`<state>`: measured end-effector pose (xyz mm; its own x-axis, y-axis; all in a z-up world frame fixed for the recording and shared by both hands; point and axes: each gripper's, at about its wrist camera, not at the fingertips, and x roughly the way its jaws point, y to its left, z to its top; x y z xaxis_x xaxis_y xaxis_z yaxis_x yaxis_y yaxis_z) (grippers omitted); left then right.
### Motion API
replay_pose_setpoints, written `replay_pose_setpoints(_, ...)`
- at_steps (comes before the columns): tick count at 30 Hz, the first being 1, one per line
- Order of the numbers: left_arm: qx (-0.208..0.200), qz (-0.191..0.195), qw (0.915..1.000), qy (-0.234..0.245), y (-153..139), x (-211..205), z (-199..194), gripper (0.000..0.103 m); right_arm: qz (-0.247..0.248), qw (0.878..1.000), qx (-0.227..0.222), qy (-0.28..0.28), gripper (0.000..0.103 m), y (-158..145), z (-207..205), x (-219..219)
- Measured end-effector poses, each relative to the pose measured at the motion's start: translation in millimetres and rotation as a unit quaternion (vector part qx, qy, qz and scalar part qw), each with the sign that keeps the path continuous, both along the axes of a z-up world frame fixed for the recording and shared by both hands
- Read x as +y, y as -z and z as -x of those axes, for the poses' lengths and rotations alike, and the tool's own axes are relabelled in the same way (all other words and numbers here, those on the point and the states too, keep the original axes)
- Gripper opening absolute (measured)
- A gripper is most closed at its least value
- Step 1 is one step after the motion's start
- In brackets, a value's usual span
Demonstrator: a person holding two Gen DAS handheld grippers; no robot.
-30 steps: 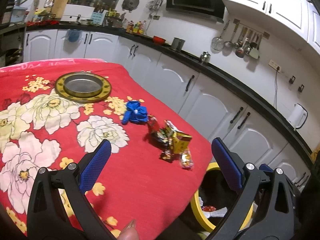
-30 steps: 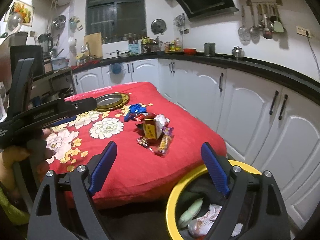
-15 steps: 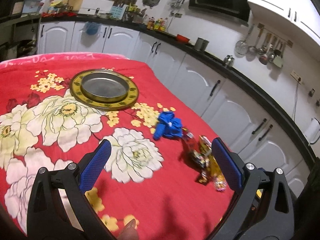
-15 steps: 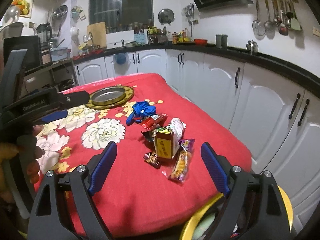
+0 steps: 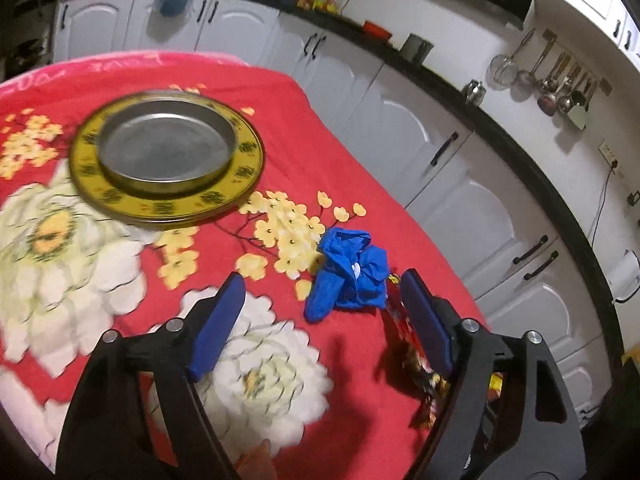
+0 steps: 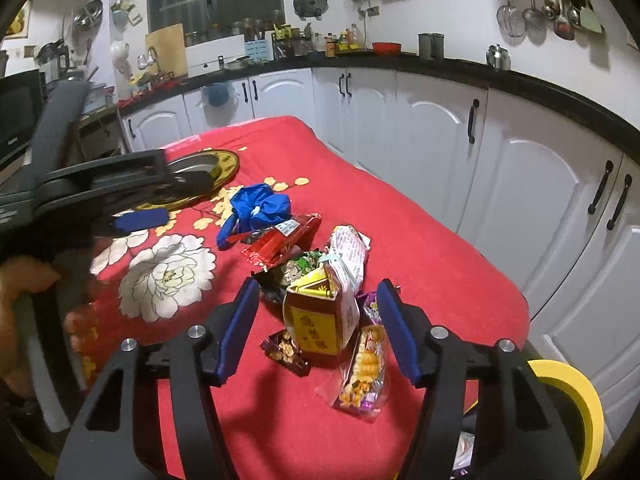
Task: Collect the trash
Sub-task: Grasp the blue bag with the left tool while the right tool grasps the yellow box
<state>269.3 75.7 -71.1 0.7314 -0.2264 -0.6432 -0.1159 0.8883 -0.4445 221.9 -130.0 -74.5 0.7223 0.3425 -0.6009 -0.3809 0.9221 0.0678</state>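
Grippers hang over the red flowered cloth (image 6: 420, 240), both with jaws just narrowing but gripping nothing. The right gripper (image 6: 316, 326) straddles a brown and yellow carton (image 6: 320, 320) without touching it; snack wrappers (image 6: 364, 376) lie around the carton near the table's edge, above a yellow-rimmed bin (image 6: 576, 392). The left gripper (image 5: 324, 316) frames a crumpled blue bag (image 5: 348, 276), pads clear of it. Farther back sits a metal dish on a yellow plate (image 5: 168, 152).
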Motion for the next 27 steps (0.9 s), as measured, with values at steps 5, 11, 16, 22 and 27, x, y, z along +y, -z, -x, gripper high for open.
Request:
replay_pose_setpoints(5, 0.024, 0.022, 0.9994, 0.011, 16, -4, -26, 0.064, 0.002, 1.0, 0.016, 0.006, 0.044, 6, -11, 4)
replay_pose_setpoints(11, 0.049, 0.055, 0.9971, 0.016, 34, -6, -40, 0.023, -0.016, 0.999, 0.034, -0.001, 0.036, 9, -13, 3)
replay_pose_setpoints(16, 0.049, 0.046, 0.9971, 0.036, 37, -6, -29, 0.005, -0.028, 0.999, 0.028, -0.01, 0.036, 4, 1, 3)
replay_pose_setpoints(22, 0.041, 0.03, 0.9983, 0.026, 35, 10, -1, 0.003, -0.041, 0.999, 0.017, -0.018, 0.036, -2, 21, 1)
replay_pose_setpoints(27, 0.031, 0.021, 0.9993, 0.004, 28, 28, 28, 0.002, -0.051, 0.998, 0.006, -0.029, 0.036, -11, 36, 1)
